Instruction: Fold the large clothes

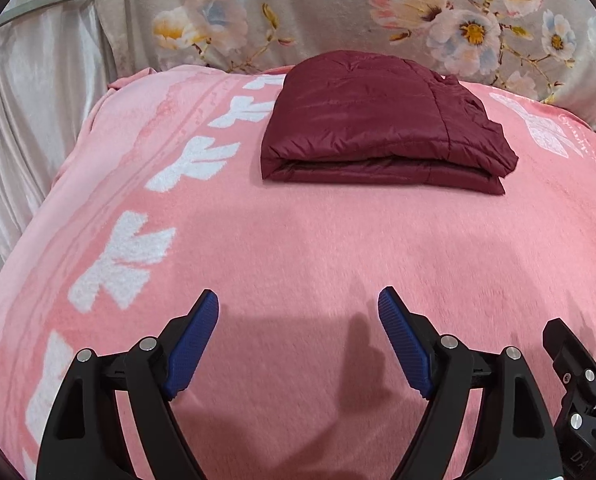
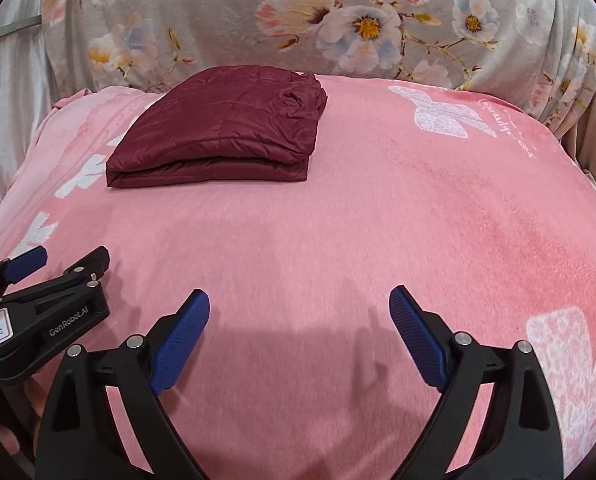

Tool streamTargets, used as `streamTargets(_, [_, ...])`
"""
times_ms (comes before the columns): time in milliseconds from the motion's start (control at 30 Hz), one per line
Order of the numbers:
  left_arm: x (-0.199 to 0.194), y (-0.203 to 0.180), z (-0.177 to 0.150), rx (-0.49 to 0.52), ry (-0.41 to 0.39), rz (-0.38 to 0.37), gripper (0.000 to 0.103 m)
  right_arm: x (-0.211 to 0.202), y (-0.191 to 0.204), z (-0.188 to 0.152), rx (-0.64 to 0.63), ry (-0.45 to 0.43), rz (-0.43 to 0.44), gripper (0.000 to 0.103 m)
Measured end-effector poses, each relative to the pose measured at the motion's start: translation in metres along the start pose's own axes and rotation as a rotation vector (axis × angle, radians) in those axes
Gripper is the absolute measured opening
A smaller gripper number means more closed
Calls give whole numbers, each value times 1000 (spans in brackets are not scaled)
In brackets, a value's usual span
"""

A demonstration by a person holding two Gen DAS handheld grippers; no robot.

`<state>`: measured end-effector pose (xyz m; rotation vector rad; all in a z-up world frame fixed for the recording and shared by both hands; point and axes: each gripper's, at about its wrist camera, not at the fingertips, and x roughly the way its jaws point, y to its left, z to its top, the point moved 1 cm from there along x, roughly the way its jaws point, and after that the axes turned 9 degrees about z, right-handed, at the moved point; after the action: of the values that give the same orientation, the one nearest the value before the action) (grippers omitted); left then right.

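Observation:
A maroon quilted jacket [image 1: 381, 120] lies folded into a flat rectangular bundle at the far side of a pink blanket [image 1: 298, 240]. It also shows in the right wrist view [image 2: 222, 132], up and to the left. My left gripper [image 1: 298, 300] is open and empty, well short of the jacket, above the bare blanket. My right gripper [image 2: 299, 298] is open and empty too, level with the left one. The left gripper shows at the left edge of the right wrist view [image 2: 68, 258].
The pink blanket [image 2: 377, 220] with white butterfly prints covers the surface. A grey floral cloth [image 1: 337, 12] hangs behind it. Pale satin fabric [image 1: 30, 100] lies at the left.

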<state>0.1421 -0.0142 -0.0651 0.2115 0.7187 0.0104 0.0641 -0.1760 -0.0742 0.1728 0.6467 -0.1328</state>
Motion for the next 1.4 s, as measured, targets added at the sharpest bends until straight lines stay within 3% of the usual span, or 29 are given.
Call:
streamTargets(700, [-7,-8,-11,35,-11,40,80,0,6,-9,-28,23,-23,89])
streamTargets(1400, [-15,-12,-13,54,-48,62,80,-7,10,-8,-63,-10,-33,89])
